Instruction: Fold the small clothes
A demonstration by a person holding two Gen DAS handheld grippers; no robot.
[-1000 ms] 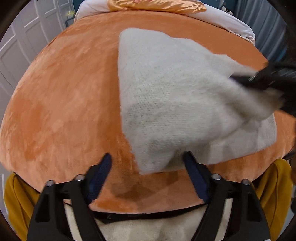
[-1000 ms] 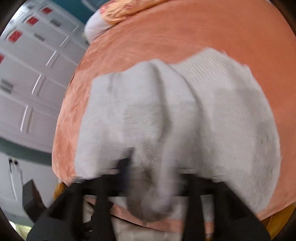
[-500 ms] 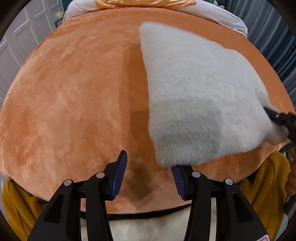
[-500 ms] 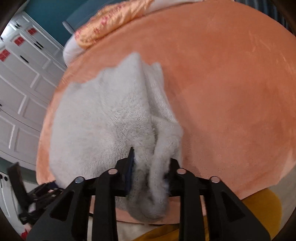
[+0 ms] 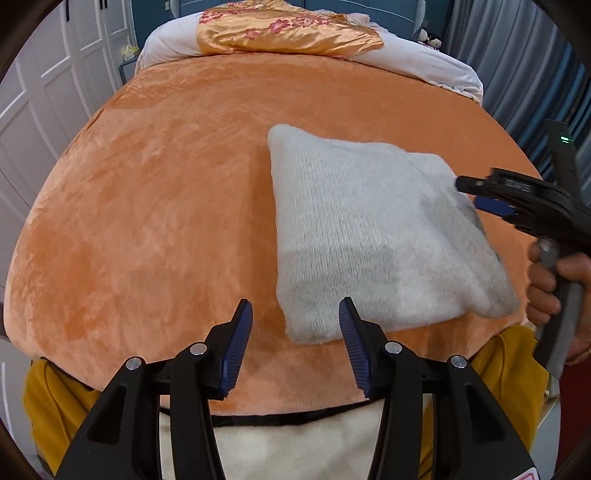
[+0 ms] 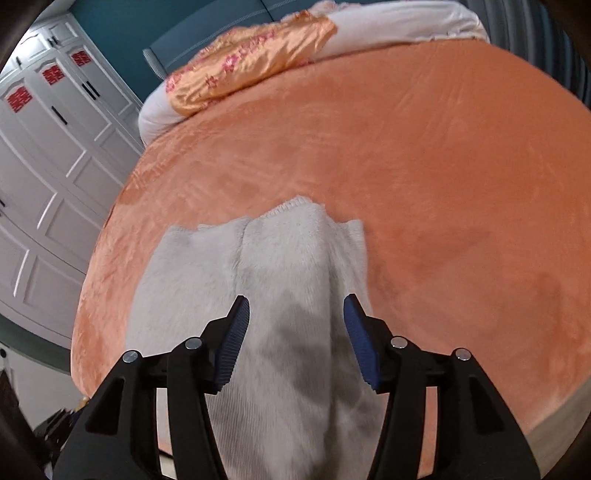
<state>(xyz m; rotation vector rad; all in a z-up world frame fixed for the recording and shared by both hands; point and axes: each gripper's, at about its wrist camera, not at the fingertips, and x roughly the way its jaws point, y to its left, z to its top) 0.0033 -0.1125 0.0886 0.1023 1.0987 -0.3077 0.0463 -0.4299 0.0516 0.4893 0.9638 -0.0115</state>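
We've got an orange plush blanket [image 5: 147, 206] spread across the bed, and at its far end a white pillow [image 5: 424, 62] under a gold floral satin cloth [image 5: 288, 35]. White panelled wardrobe doors [image 6: 48, 155] flank one side, with red emblems on the upper panels.

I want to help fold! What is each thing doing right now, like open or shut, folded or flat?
Left gripper: jaws open, empty, beside the sweater's near corner.
Right gripper: jaws open, over the sweater, gripping nothing.
Grey sweater: folded, lying on the blanket.
Orange blanket: spread flat.
Gold pillow: lying at the bed's far end.
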